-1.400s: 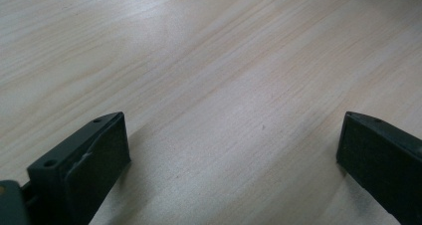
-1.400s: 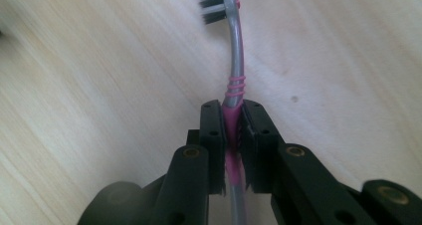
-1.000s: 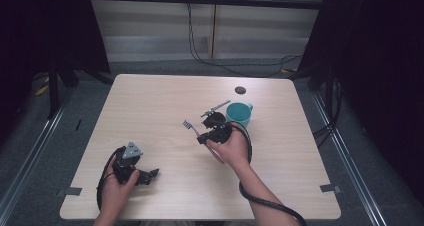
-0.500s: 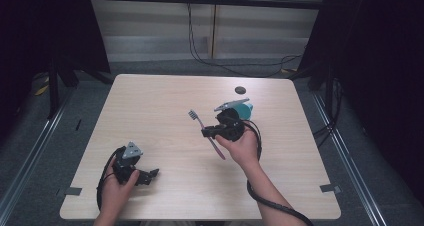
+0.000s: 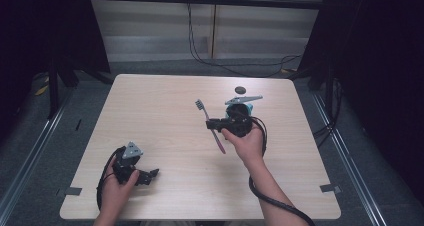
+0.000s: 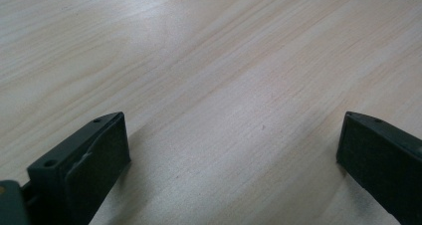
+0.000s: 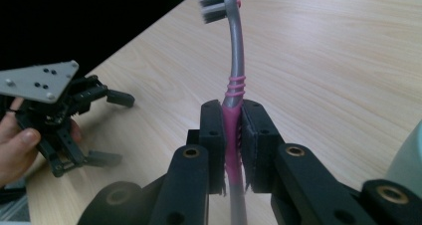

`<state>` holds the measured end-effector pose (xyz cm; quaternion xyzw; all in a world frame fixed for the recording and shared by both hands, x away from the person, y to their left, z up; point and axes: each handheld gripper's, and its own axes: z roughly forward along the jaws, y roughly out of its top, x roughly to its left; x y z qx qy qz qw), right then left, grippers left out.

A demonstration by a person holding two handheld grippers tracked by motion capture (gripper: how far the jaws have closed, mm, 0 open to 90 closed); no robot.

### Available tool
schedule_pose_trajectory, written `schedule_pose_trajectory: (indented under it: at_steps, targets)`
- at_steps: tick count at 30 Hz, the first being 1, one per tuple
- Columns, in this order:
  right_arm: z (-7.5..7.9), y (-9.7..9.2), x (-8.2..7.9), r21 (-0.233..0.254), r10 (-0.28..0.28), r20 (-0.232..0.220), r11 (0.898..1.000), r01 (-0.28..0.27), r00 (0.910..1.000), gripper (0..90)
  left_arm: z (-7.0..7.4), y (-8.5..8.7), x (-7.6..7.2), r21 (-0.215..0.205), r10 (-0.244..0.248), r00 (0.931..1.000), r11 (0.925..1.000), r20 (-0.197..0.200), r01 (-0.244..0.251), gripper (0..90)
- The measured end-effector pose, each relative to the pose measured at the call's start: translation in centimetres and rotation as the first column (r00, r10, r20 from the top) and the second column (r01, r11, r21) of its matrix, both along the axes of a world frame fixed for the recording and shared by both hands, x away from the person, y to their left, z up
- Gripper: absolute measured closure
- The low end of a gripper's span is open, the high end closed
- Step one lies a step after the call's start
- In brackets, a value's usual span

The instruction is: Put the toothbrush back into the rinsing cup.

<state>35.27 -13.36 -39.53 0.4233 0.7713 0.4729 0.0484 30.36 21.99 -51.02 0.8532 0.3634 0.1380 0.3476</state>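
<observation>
A toothbrush (image 5: 202,110) with a pink and grey handle and grey bristles is held off the table, and my right gripper (image 5: 212,123) is shut on its handle. In the right gripper view the toothbrush (image 7: 234,70) stands up between the two jaws of the right gripper (image 7: 232,140), bristle head at the top. A teal cup (image 5: 248,108) peeks out just behind that gripper, and the cup (image 7: 409,158) also sits at the frame's right edge. My left gripper (image 5: 150,175) rests low at the table's front left, open with nothing between its jaws, as the left gripper (image 6: 234,150) view confirms.
A small dark disc (image 5: 240,90) lies on the wooden table (image 5: 165,96) beyond the cup. Dark curtains and metal rails surround the table. The left gripper (image 7: 112,129) and its hand appear far left in the right gripper view.
The right gripper has carried the toothbrush up and a little farther from the person, its head now higher and closer to the cup. The left gripper has stayed put.
</observation>
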Motion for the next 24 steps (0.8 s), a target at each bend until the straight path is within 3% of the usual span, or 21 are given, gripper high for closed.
schedule_pose_trajectory:
  at_steps: [11,24]
  targets:
    - [0.5,-1.2,0.0,0.117,-0.034,0.030,0.993,0.030,0.9990,81.0,0.0,0.0,0.0,0.000,0.000,1.0000,1.0000,0.000,0.000,0.0]
    - [1.2,-2.1,0.2,0.179,-0.049,0.062,0.983,0.037,0.9969,80.9,0.0,0.0,0.0,0.000,0.001,1.0000,1.0000,0.002,-0.001,0.0]
